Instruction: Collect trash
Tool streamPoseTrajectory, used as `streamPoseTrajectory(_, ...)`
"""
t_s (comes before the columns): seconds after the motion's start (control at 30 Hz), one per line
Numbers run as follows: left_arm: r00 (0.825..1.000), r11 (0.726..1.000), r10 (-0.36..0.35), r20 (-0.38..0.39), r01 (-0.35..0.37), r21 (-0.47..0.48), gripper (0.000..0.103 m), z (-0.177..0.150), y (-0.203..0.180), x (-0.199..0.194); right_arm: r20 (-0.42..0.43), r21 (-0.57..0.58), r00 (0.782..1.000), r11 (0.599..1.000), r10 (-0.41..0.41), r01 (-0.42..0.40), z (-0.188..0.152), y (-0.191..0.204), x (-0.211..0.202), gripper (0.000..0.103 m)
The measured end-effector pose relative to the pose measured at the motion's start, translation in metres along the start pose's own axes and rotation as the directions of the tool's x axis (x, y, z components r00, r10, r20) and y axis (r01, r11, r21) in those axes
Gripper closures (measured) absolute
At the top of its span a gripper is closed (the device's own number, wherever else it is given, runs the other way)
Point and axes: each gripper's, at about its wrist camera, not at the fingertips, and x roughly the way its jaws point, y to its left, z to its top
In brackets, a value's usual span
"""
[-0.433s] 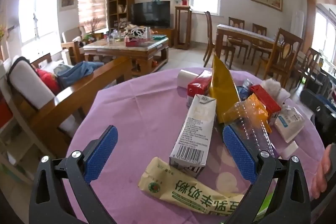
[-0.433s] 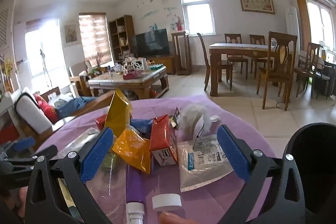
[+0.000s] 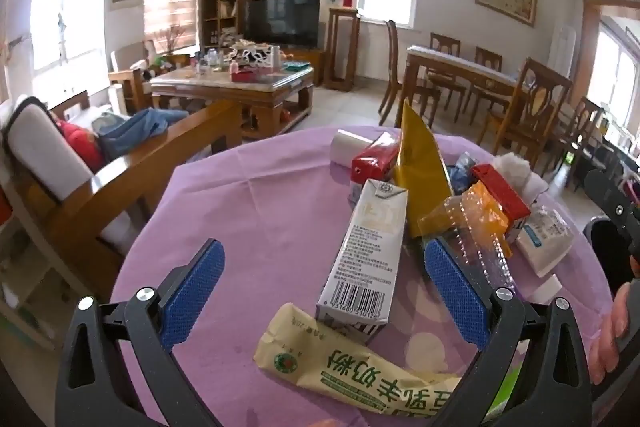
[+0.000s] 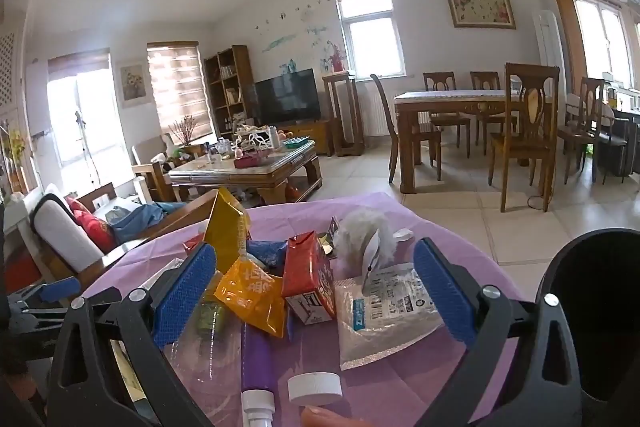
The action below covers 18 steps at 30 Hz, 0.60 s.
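Hovering over a desk draped in purple cloth, the left gripper has its blue-padded jaws spread wide and pinches nothing. Between them, on the cloth, lies a white carton with its barcode end toward the camera, and nearer still a cream sachet with green print, partly under the carton's near end. The carton touches neither pad. Just past the right pad sits a clear bottle, crumpled, lying against an orange wrapper. Behind these a gold pouch stands up on end, with a red carton to its left and a white roll further back. A fingertip shows at the right edge of the left wrist view.

The right gripper is likewise spread wide and empty, held above the same heap. Between its pads lie the orange wrapper, a red box tilted on its side, and a clear packet with blue print. A white fluffy wad rests behind the packet. Close to the camera are a purple tube with a white end and a white cap beside it. A black bin stands at the right edge, just off the desk. The left gripper shows at the far left of this view.
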Motion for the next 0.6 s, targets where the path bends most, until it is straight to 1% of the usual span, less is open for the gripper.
streamPoseTrajectory(0.13, 1.000, 1.000, -0.010, 0.013, 0.010, 0.005, 0.004, -0.002, 0.000, -0.002, 0.014, -0.012, 1.000, 1.000, -0.001, 0.002, 0.002, 0.001, 0.000, 0.005)
streamPoseTrajectory(0.37, 1.000, 1.000, 0.003, 0.031, -0.004, 0.024, 0.004, -0.002, -0.003, -0.006, 0.036, -0.023, 0.999, 1.000, -0.012, 0.013, 0.000, 0.006, -0.004, 0.005)
streamPoseTrajectory(0.5, 0.998, 0.999, 0.042, 0.038, -0.043, 0.032, 0.004, -0.003, -0.005, -0.008, 0.056, -0.032, 0.998, 0.999, -0.024, 0.026, -0.003, 0.010, -0.008, 0.005)
streamPoseTrajectory(0.6, 0.997, 0.998, 0.064, 0.053, -0.065, 0.018, 0.004, -0.004, -0.002, -0.013, 0.053, -0.045, 0.998, 0.998, -0.041, 0.043, -0.003, 0.013, -0.008, 0.005)
